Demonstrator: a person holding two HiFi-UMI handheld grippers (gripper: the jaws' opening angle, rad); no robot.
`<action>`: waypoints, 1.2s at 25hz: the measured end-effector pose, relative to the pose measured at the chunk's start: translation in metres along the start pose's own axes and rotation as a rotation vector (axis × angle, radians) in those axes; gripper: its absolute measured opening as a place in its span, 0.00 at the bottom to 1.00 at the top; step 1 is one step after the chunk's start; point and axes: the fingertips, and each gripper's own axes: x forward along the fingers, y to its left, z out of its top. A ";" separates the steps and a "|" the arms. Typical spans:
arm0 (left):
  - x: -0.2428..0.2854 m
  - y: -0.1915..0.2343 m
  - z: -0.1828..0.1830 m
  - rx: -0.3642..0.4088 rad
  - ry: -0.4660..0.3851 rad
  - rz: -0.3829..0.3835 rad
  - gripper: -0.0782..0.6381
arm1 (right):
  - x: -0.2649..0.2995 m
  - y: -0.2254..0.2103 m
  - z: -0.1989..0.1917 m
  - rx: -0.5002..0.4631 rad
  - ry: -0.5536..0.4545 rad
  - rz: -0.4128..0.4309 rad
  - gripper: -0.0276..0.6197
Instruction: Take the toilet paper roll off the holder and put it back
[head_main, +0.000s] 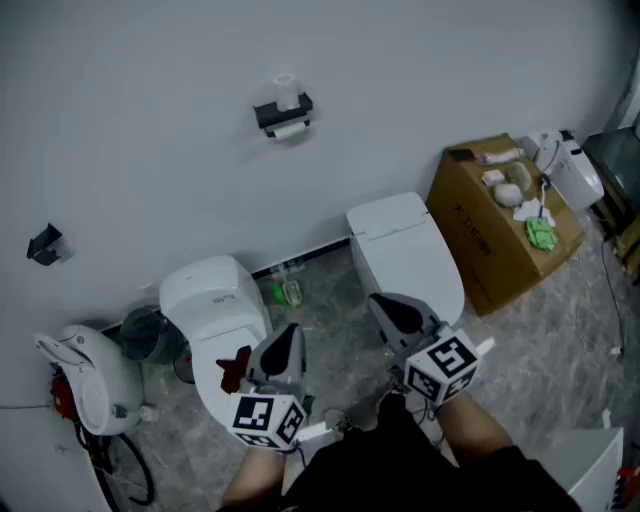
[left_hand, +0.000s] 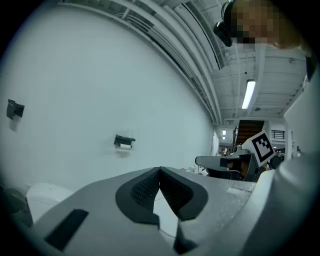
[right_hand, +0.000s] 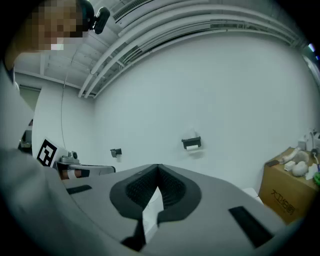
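From head height, the floor (head_main: 560, 330) is looked down on steeply. In both gripper views the white wall (left_hand: 100, 75) is faced almost level, over the jaws, from well back. The holder (head_main: 284, 113) is shared by all three views, and the cardboard box (head_main: 500, 215) by the head and right gripper views.

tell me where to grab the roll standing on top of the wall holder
Probably across its curved sides, coming straight from the front. The roll looks upright on the black holder, with the wall right behind it, so only its front and flanks are free to reach.
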 end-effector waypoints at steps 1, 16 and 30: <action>0.000 0.001 -0.001 -0.001 0.000 0.001 0.12 | 0.000 0.000 -0.001 -0.001 0.002 -0.001 0.04; 0.019 0.007 0.007 0.012 -0.008 0.040 0.12 | 0.011 -0.016 0.017 0.025 -0.044 0.031 0.05; 0.106 -0.006 0.020 0.058 0.015 0.133 0.27 | 0.053 -0.104 0.034 0.058 -0.048 0.154 0.24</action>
